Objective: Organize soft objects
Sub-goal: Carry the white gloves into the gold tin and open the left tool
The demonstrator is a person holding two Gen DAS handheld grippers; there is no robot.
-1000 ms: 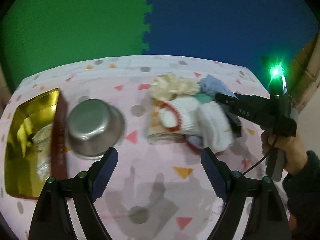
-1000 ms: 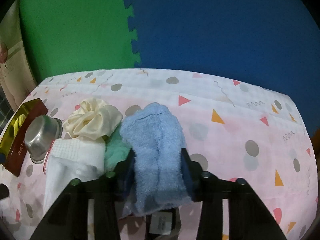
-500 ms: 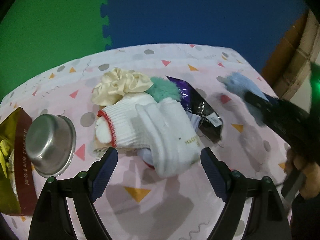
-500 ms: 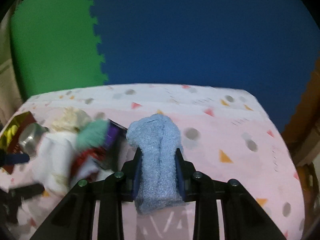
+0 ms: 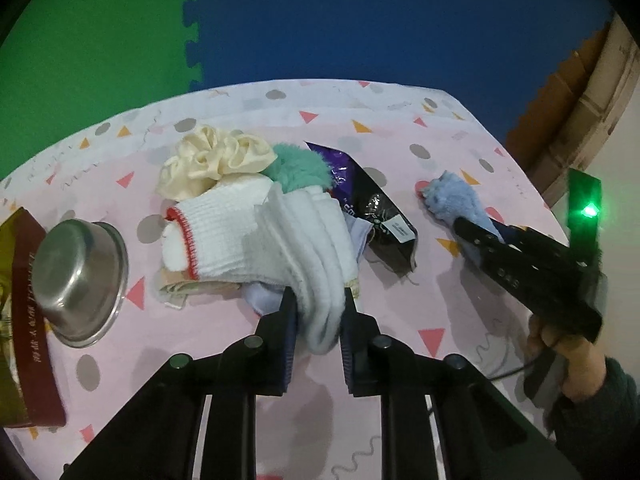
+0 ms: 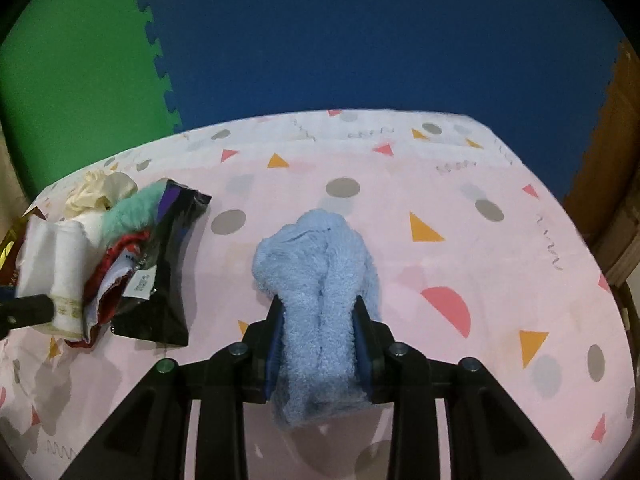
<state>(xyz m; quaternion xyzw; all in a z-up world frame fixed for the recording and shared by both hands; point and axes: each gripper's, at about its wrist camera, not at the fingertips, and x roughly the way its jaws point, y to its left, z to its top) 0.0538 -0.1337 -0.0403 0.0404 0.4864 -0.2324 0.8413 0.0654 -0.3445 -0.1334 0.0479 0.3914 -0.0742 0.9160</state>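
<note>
Two hand-held grippers work over a pink patterned counter (image 6: 400, 200) backed by green and blue foam mats. The left gripper (image 5: 318, 312) has just been closing its jaws, and its fingers now pinch the near end of a white sock (image 5: 304, 248) that lies on top of a pile of soft things. In the left view that pile sits at about twelve o'clock from the fingers: a cream scrunchie (image 5: 216, 160), a teal fluffy piece (image 5: 300, 168), and a red-trimmed white sock (image 5: 212, 236), with a dark foil packet (image 5: 376, 208) at one o'clock and a steel bowl (image 5: 76, 280) upside down at nine o'clock. The right gripper (image 6: 318, 340) holds its fingers closed on a blue fluffy sock (image 6: 316, 264), whose far end rests on bare counter well apart from the pile. The step in hand looks like sorting: the blue sock is being set apart, while the white sock is gripped for lifting. The next move probably calls for the right fingers to release, and for the left to raise the white sock gently so that the things beneath it do not drag along. Only the left view shows the bowl, a gold and maroon box (image 5: 28, 320) at the nine o'clock edge, and the person's hand (image 5: 568, 356). Only the right view shows the open counter beyond the blue sock, clear out to twelve o'clock.
</note>
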